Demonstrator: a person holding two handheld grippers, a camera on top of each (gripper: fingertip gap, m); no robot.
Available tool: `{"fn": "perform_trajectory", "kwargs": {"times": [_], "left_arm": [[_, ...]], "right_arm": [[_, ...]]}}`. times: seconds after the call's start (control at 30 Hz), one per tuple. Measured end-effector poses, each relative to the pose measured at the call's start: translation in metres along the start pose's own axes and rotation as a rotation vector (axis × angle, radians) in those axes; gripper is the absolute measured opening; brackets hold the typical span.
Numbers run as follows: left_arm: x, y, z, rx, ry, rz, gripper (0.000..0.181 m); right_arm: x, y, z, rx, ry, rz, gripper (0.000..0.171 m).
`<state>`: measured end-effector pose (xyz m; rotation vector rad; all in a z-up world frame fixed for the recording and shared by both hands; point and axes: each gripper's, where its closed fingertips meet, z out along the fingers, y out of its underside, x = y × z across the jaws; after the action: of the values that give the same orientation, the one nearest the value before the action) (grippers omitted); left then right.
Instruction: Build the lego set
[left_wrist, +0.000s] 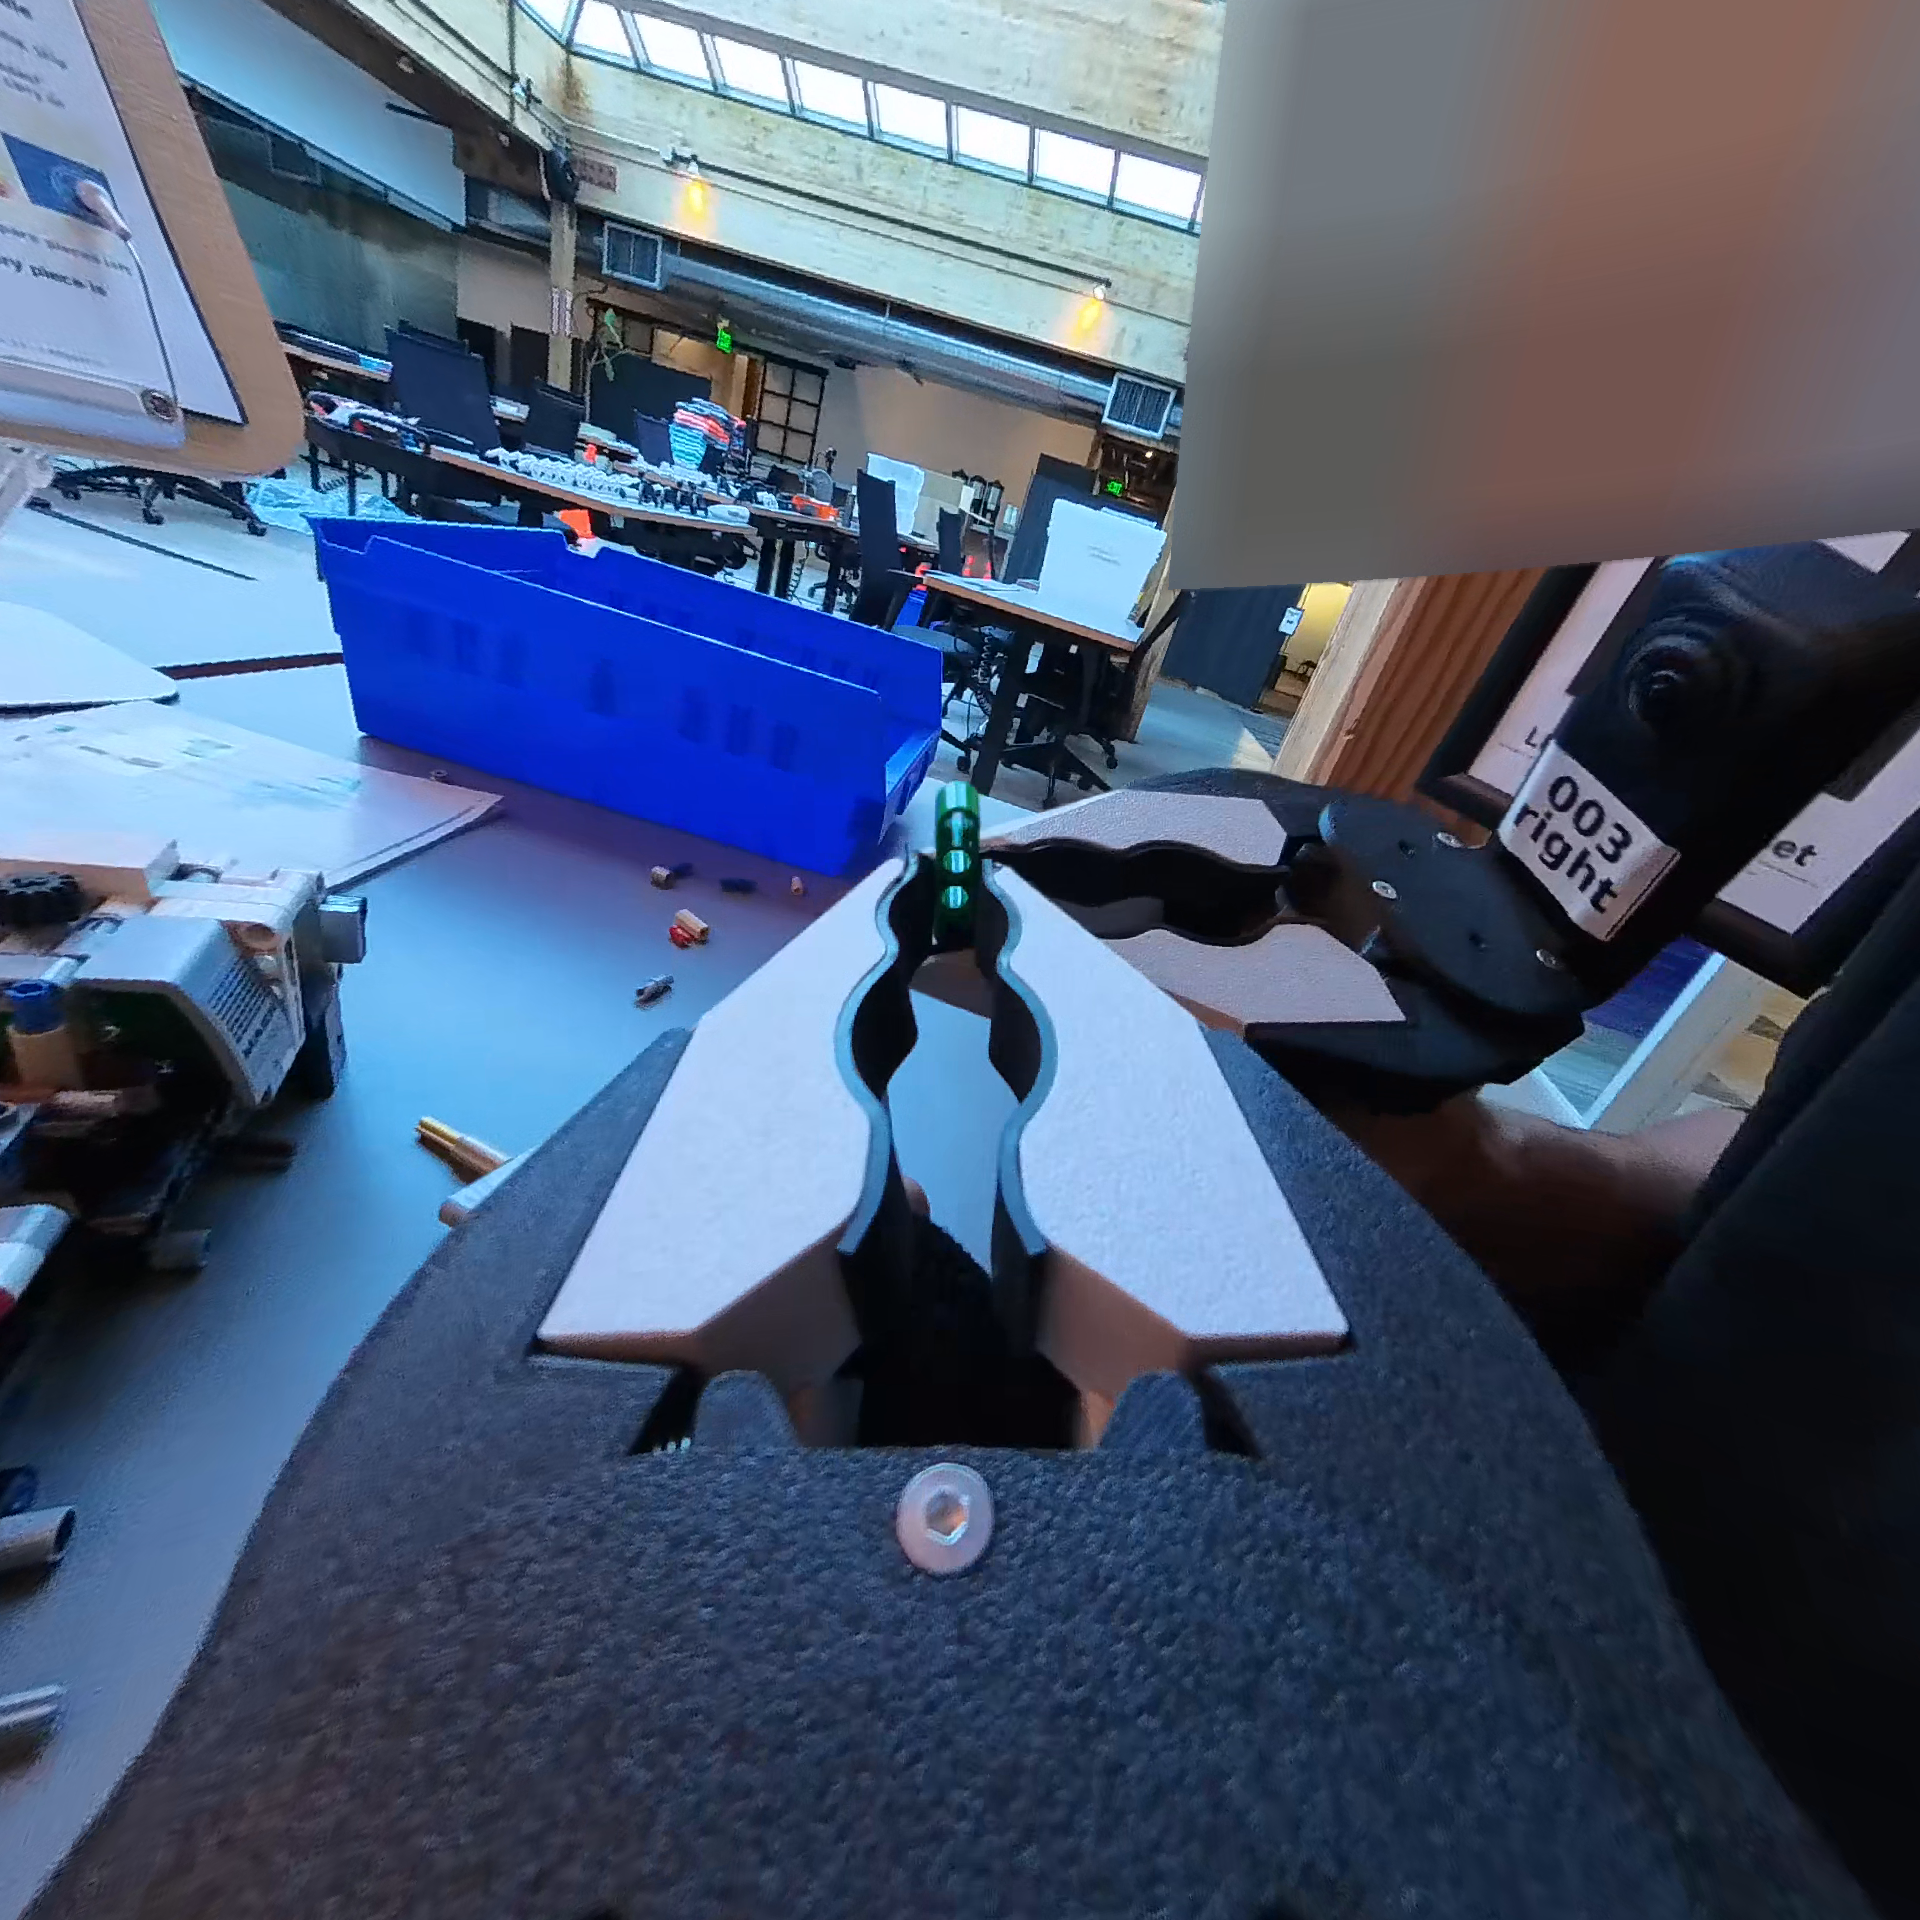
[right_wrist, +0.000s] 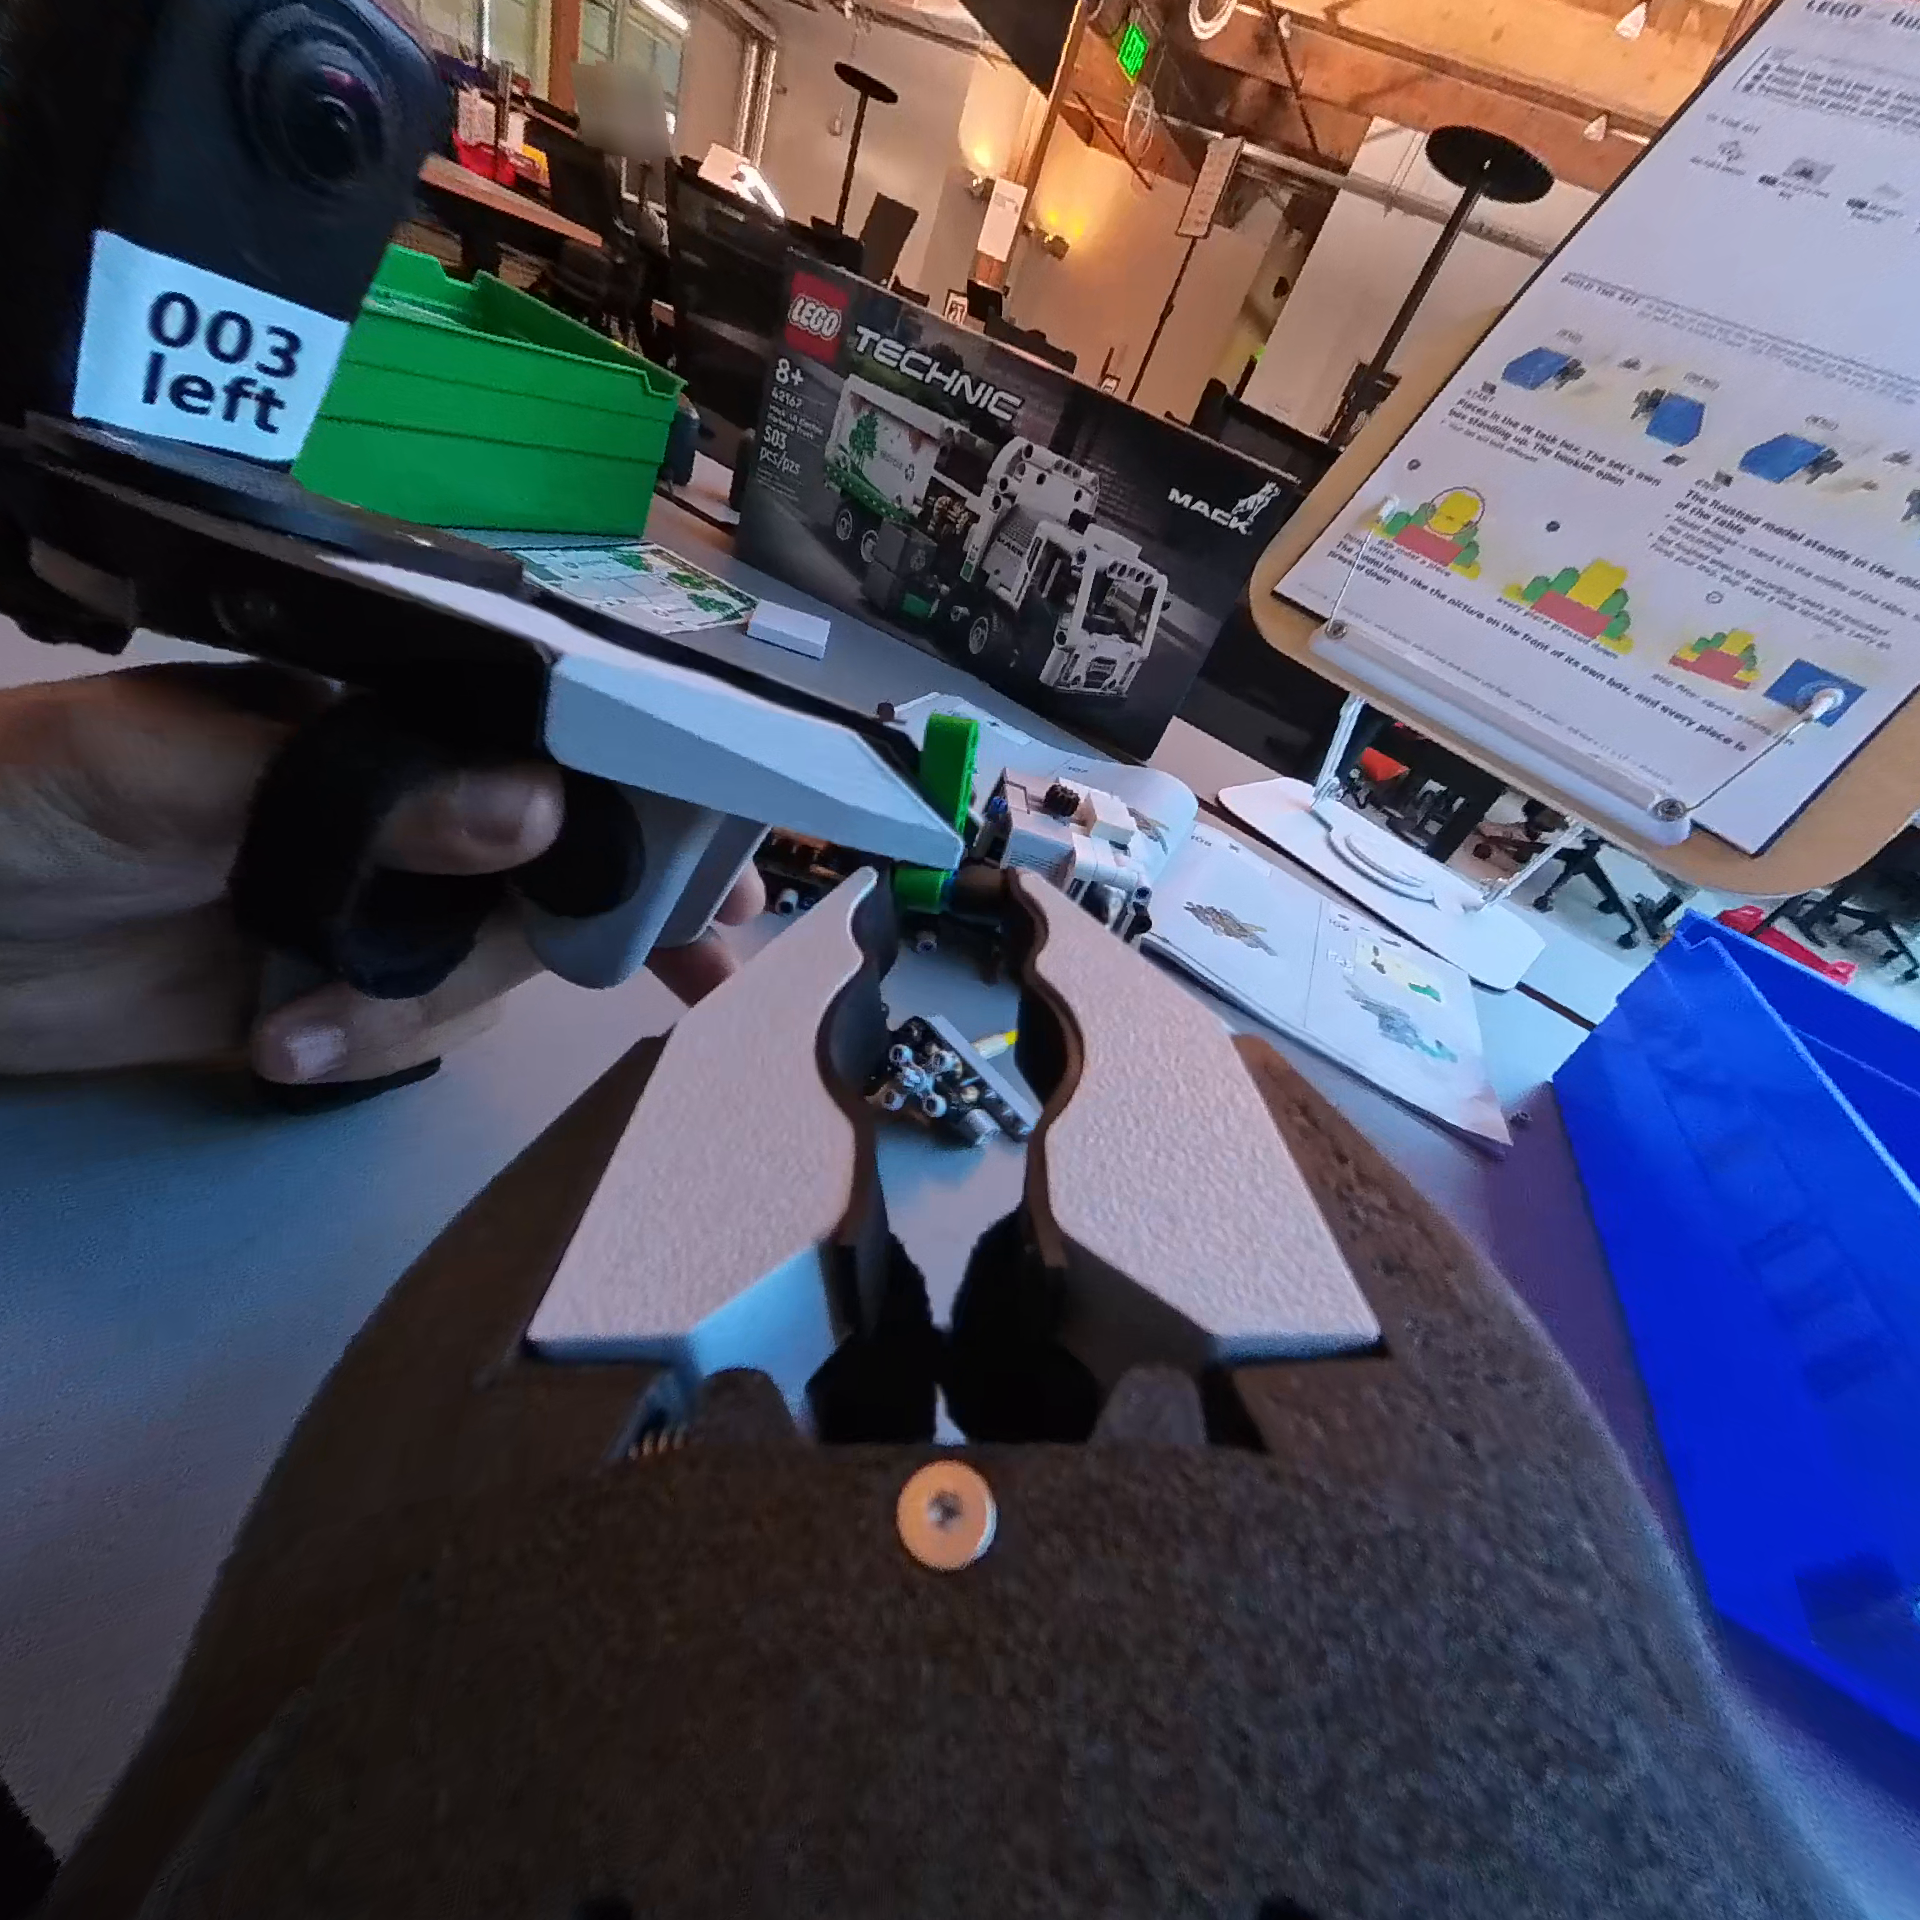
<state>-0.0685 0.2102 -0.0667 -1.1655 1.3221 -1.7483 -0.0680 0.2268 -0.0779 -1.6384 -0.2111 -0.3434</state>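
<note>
Your left hand-held gripper (left_wrist: 951, 894) pinches a small bright green plastic lego beam (left_wrist: 954, 860) at its very tips. The beam stands upright, its long axis running up the frame, top end poking above the fingertips near the centre of the left wrist view. It is glossy, with rounded ends and 3 round holes in a row along the face toward the camera. The jaws are nearly closed at the tips, clamped on the beam's lower part, with wavy gaps open behind.

In the right wrist view the same beam (right_wrist: 948, 764) sticks out past the left hand-held gripper's pale finger (right_wrist: 748, 748), just above your right hand-held gripper (right_wrist: 940, 904). The right one is released, jaws parted by a narrow gap and holding nothing; its tips sit just beside the beam's lower end.

The partly built grey and white lego truck model (left_wrist: 197, 997) rests on the grey worktop (left_wrist: 499, 997) at the left of the left wrist view. A blue plastic bin (left_wrist: 623, 686) stands behind, with small loose pieces (left_wrist: 686, 925) scattered in front of it.
</note>
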Motion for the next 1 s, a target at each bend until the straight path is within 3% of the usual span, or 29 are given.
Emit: {"fn": "perform_trajectory", "kwargs": {"times": [0.27,0.4,0.47,0.53,0.63,0.77,0.87,1.0], "left_arm": [[0.003,-0.004,0.0,0.036,0.016,0.004,0.005],[0.001,-0.001,0.002,-0.017,0.007,0.142,0.005],[0.002,-0.008,-0.001,0.009,-0.001,0.244,0.005],[0.008,-0.016,-0.006,0.052,0.013,0.382,0.005],[0.032,-0.032,-0.017,0.214,0.131,0.544,0.004],[0.047,-0.04,-0.027,0.313,0.289,0.413,0.005],[0.053,-0.038,-0.027,0.315,0.339,0.388,0.005],[0.054,-0.037,-0.027,0.316,0.339,0.405,0.005]], "right_arm": [[-0.002,-0.003,-0.001,0.027,-0.042,0.132,0.016],[-0.001,0.001,0.0,0.04,-0.077,0.157,0.019],[0.001,0.0,-0.004,0.067,-0.125,0.206,0.031],[-0.012,-0.005,-0.015,0.116,-0.308,0.316,0.03],[-0.029,-0.017,-0.037,0.164,-0.675,0.674,0.028],[-0.018,-0.046,-0.056,0.262,-1.103,1.226,0.035],[-0.011,-0.052,-0.052,0.306,-1.251,1.487,0.033],[-0.025,-0.06,-0.056,0.312,-1.408,1.589,0.031]]}}
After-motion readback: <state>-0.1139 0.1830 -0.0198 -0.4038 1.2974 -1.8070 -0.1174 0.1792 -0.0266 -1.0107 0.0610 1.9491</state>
